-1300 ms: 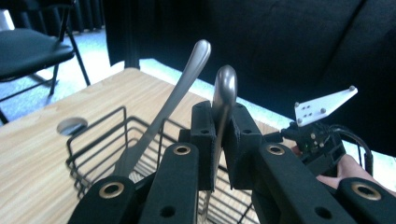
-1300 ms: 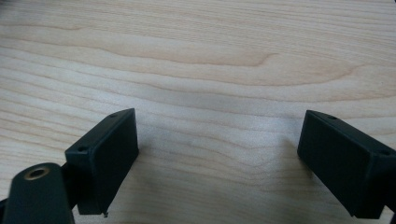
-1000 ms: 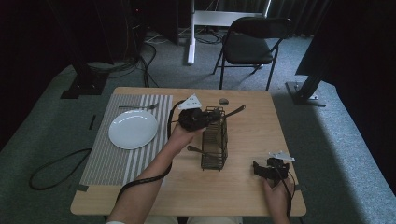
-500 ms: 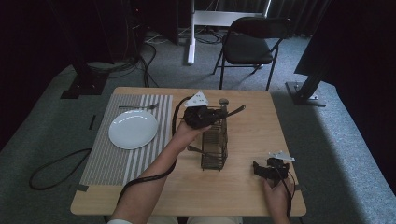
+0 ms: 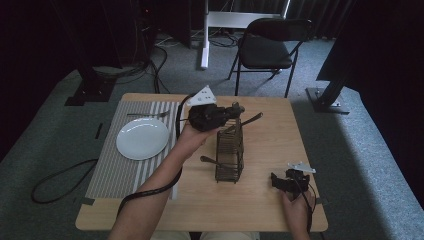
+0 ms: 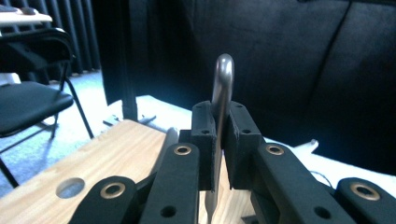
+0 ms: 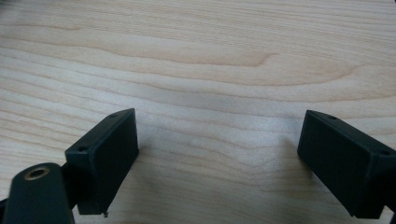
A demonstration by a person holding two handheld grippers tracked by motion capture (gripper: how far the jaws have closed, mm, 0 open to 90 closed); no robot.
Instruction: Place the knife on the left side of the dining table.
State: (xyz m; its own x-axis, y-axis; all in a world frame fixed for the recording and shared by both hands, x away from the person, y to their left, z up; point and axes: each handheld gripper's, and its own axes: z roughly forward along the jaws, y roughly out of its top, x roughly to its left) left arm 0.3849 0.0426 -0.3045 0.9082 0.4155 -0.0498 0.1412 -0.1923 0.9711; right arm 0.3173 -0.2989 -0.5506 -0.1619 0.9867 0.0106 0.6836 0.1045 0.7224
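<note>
My left gripper point(image 5: 234, 110) hovers over the far end of a dark wire cutlery caddy point(image 5: 230, 152) in the middle of the table. In the left gripper view, the left gripper point(image 6: 222, 135) is shut on the handle of a metal utensil point(image 6: 223, 86), whose rounded end rises above the pads. A utensil handle point(image 5: 252, 119) slants out of the caddy's far end, and another point(image 5: 207, 160) pokes out of its left side. My right gripper point(image 5: 278, 181) rests open on the table near the front right corner. Bare wood point(image 7: 210, 84) lies between the jaws of the right gripper point(image 7: 217, 154).
A white plate point(image 5: 142, 138) sits on a striped placemat point(image 5: 112, 167) at the table's left, with a fork point(image 5: 147, 115) beyond it. A black folding chair point(image 5: 267, 47) stands behind the table. A round hole point(image 6: 70, 187) marks the tabletop near the far edge.
My left gripper has risen a little and shifted toward the far end of the caddy, still holding the utensil. The right gripper has stayed put.
</note>
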